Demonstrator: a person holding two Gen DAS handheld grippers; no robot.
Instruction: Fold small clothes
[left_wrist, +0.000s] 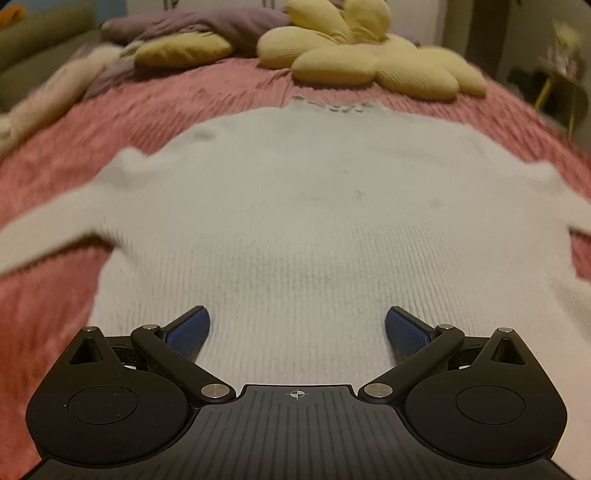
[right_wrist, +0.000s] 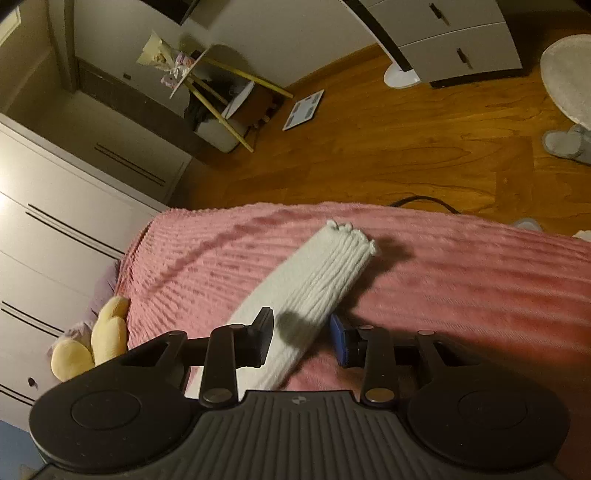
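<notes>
A white ribbed knit sweater (left_wrist: 295, 206) lies spread flat on the pink bedspread (left_wrist: 55, 314), collar at the far end and both sleeves out to the sides. My left gripper (left_wrist: 297, 314) hovers over its lower body, open, with nothing between the blue pads. In the right wrist view, one white sleeve (right_wrist: 325, 269) runs diagonally between the fingers of my right gripper (right_wrist: 300, 316). Its jaws stand narrow and both pads meet the sleeve's sides. The cuff (right_wrist: 351, 232) points away and casts a shadow on the bedspread (right_wrist: 461, 277).
Yellow petal-shaped cushions (left_wrist: 354, 59) and a purple blanket (left_wrist: 192, 26) lie at the head of the bed. Beyond the bed's edge are the wooden floor (right_wrist: 388, 147), a white drawer unit (right_wrist: 44, 229), a scale (right_wrist: 303, 109) and slippers (right_wrist: 569, 144).
</notes>
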